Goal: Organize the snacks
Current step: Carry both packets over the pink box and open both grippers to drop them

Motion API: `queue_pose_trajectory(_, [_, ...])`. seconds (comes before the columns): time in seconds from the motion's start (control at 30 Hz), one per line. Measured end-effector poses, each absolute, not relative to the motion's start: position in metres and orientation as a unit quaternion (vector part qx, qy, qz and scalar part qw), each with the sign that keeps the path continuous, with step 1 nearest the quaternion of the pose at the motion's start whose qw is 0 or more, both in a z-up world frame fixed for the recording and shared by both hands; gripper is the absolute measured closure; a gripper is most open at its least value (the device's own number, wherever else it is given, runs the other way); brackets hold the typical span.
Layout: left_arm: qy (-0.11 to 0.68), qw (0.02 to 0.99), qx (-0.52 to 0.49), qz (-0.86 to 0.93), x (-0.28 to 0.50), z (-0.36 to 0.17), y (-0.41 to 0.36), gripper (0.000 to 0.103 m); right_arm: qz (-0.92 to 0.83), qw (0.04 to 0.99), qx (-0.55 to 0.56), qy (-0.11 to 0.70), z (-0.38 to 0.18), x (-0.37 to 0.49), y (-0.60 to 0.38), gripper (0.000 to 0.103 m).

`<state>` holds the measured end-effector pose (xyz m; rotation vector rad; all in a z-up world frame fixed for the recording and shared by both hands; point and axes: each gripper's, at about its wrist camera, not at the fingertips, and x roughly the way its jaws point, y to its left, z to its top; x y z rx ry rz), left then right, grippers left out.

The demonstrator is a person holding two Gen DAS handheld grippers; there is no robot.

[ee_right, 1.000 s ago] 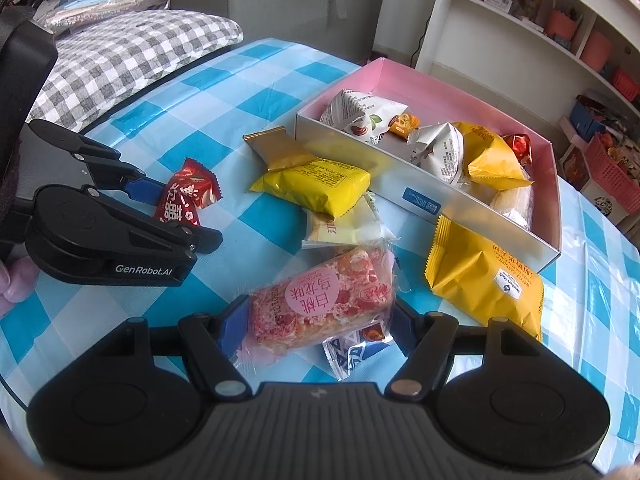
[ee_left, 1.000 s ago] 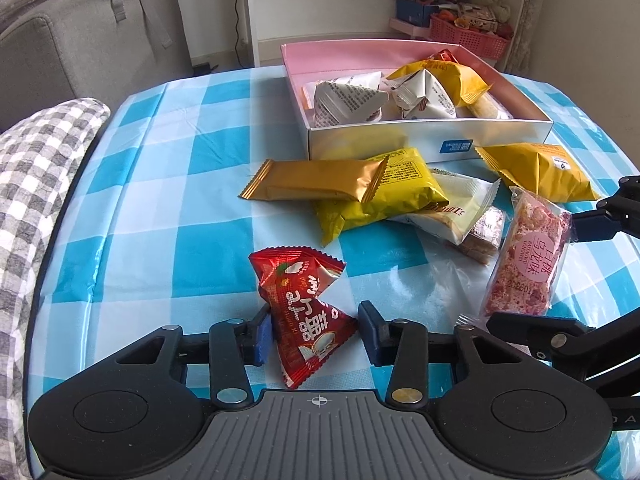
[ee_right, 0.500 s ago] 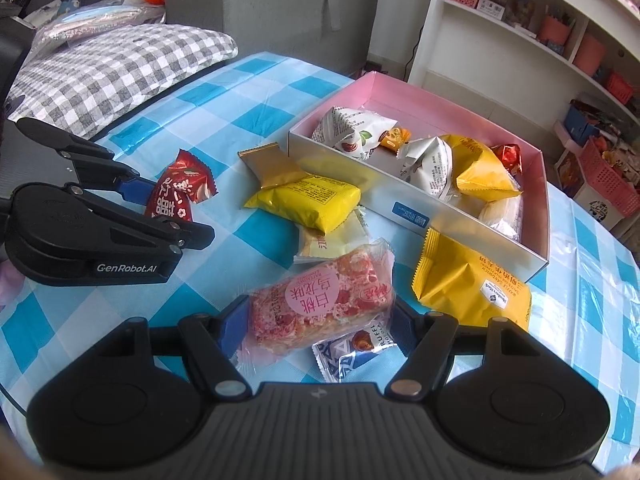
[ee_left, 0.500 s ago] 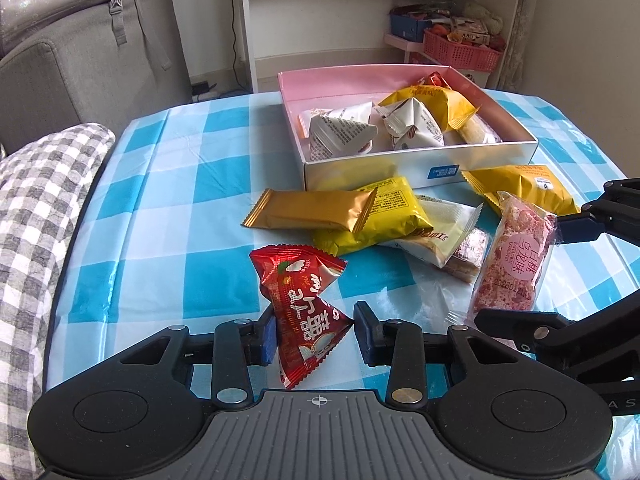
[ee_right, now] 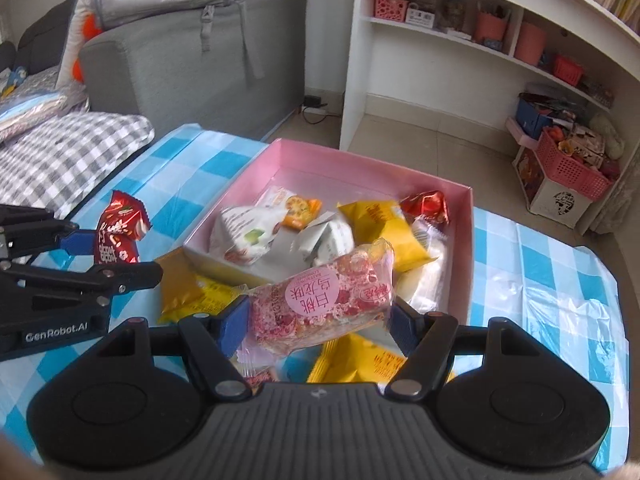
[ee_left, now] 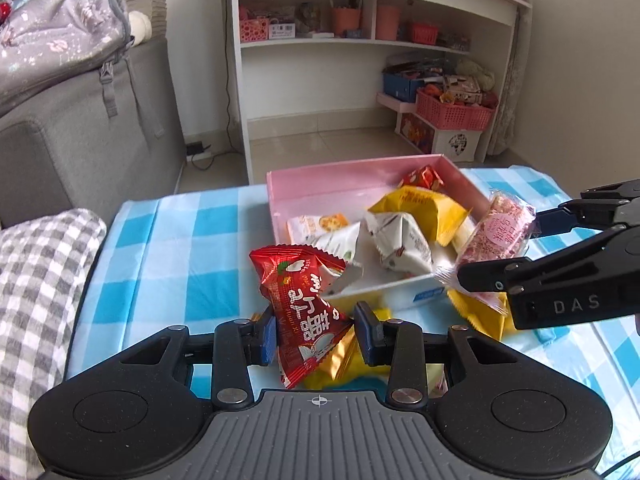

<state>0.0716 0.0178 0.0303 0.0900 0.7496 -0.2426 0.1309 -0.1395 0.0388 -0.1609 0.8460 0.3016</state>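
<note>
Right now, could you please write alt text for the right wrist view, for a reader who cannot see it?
The right gripper holds a pink snack bar lifted near the front of an open pink box of wrapped snacks on a blue checked tablecloth. At left, the left gripper holds a red snack packet; white shelves stand behind.

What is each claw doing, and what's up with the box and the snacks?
Left claw: shut on the red snack.
Red snack: held up off the table.
Right claw: shut on the pink snack.
Pink snack: held up by the box's near edge.
Pink box: open, partly filled with packets.
Yellow packets: lying on the table.
</note>
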Motion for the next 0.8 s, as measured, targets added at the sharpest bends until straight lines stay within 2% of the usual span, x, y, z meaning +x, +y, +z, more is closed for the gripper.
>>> queue_pose_trajectory(0.23, [0.328, 0.93, 0.062, -0.152, 0.128, 0.029, -0.01, 0.067, 0.115, 0.906, -0.013, 0.406, 0.042, 0.197, -0.155, 0.035])
queue_pose_trajectory(0.53, [0.356, 0.919, 0.054, -0.157, 0.186, -0.002, -0.019, 0.067, 0.09, 0.904, 0.033, 0.417, 0.016, 0.247, -0.165, 0.034])
queue_pose_trajectory(0.8, [0.366, 0.915, 0.066, -0.153, 0.2, -0.019, -0.02, 0.065, 0.093, 0.901, 0.053, 0.421, 0.0, 0.256, -0.165, 0.033])
